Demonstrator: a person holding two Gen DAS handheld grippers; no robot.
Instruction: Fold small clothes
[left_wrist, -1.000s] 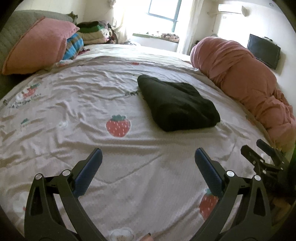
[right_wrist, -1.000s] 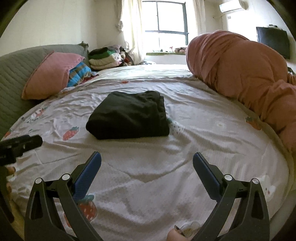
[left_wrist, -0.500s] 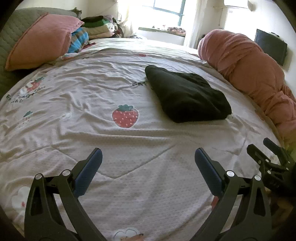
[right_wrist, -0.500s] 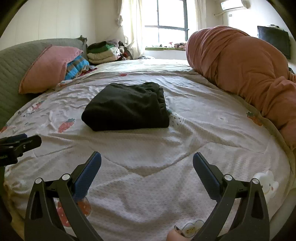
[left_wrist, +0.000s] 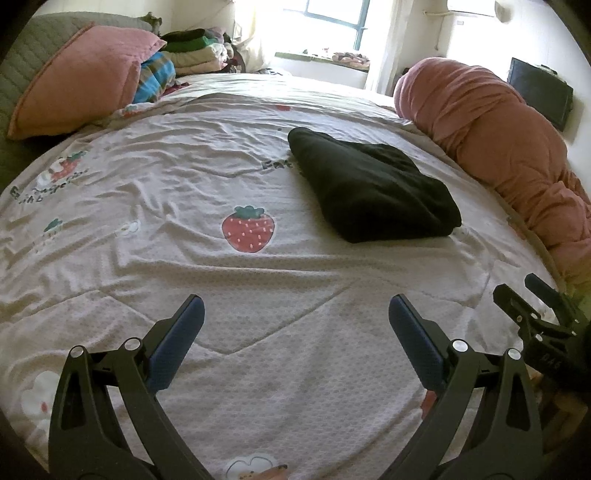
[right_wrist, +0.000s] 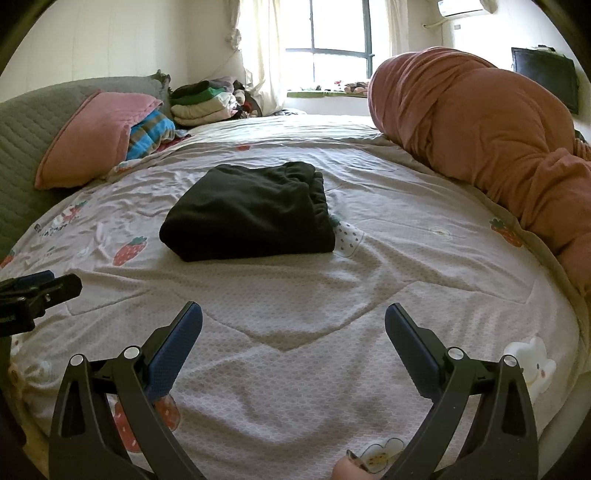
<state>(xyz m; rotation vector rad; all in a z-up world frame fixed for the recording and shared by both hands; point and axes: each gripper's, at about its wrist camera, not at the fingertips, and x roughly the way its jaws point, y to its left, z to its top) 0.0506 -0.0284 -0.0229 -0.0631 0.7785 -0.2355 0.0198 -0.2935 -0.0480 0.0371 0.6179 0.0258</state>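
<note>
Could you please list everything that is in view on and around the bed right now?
folded garment: one, black, middle of the bed
bedspread: one, pale with strawberry prints, covering the bed
pillow: one, pink, far left against the grey headboard
striped cloth: one, blue and brown, beside the pillow
folded clothes stack: one, green, cream and dark, far corner
rolled duvet: one, rust pink, right edge
window: one, bright, far wall
screen: one, black, right wall
left tongs: open, empty
right tongs: open, empty

Folded garment (left_wrist: 373, 184) on bedspread (left_wrist: 258, 295)
</note>
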